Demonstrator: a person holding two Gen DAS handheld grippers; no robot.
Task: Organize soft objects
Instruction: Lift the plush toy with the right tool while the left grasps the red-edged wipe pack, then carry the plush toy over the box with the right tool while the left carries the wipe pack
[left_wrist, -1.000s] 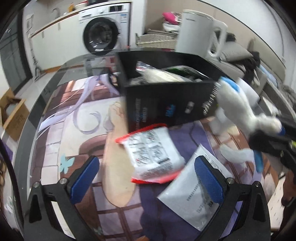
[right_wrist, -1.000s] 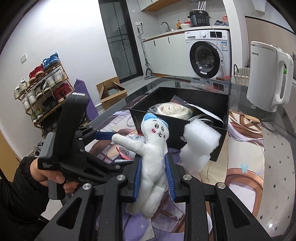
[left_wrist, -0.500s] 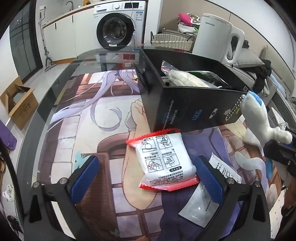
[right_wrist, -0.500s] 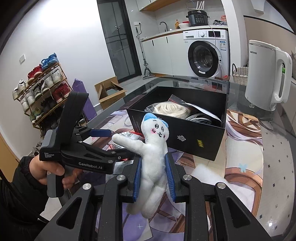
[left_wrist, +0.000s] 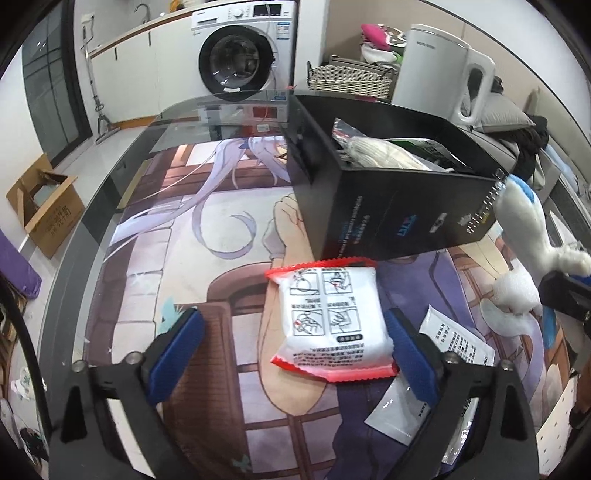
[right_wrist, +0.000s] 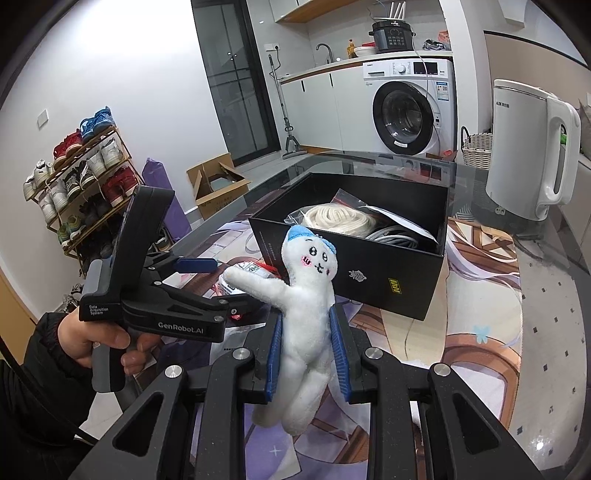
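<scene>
My right gripper (right_wrist: 306, 350) is shut on a white plush doll (right_wrist: 308, 291) with a blue cap, held upright above the mat, short of the black box (right_wrist: 369, 273). The doll also shows at the right edge of the left wrist view (left_wrist: 524, 236). My left gripper (left_wrist: 291, 347) is open and empty, its blue pads either side of a red-edged white soft packet (left_wrist: 328, 321) lying on the mat. The box (left_wrist: 388, 214) holds a bagged coil of white rope (right_wrist: 340, 218) and grey cable. The left gripper (right_wrist: 195, 264) appears left of the doll.
A flat white sachet (left_wrist: 436, 380) lies right of the packet. A white kettle (right_wrist: 532, 147) stands at the table's far right. The glass table edge (left_wrist: 96, 206) runs along the left. A washing machine (right_wrist: 410, 110), cardboard box and shoe rack stand beyond.
My left gripper has pulled back and turned, so the red-edged packet now lies between its open pads. A white foam piece seen by the box a second ago is gone. The doll stays gripped.
</scene>
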